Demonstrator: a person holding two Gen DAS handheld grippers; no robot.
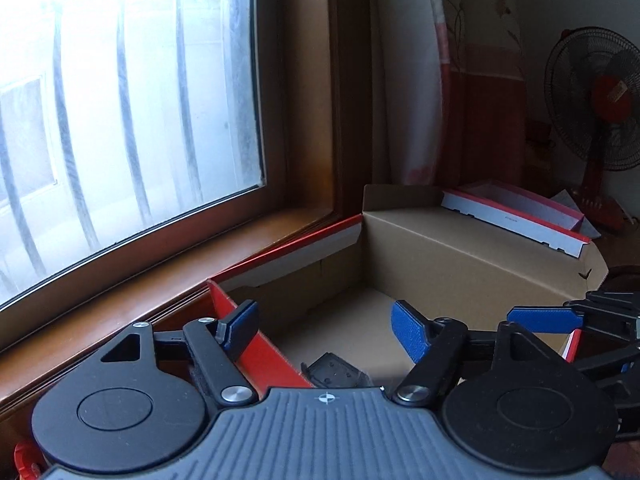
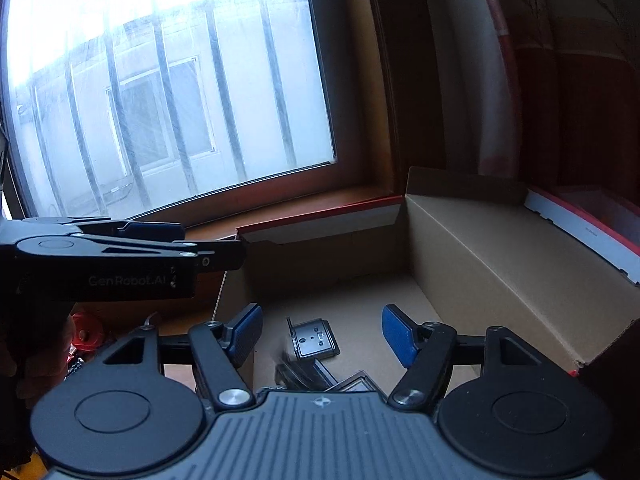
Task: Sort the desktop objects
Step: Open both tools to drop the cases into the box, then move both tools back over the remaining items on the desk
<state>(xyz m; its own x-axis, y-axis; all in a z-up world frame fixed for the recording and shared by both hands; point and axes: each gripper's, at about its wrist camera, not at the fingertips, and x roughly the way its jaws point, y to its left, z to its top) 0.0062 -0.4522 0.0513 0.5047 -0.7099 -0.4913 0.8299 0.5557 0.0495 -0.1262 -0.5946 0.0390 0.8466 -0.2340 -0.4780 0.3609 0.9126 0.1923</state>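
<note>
Cardboard box (image 2: 460, 280), open, beside the window: holds several small dark flat items (image 2: 314, 338) near its front. Left tongs (image 1: 324, 330) and right tongs (image 2: 322, 334): both apart, empty, above the box. Step: indeterminate, either item just dropped or another pick due.

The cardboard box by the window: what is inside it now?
Inside the cardboard box lie a few small dark flat items on the floor near its front. The right claw body covers the front edge, so more may lie hidden there.
</note>
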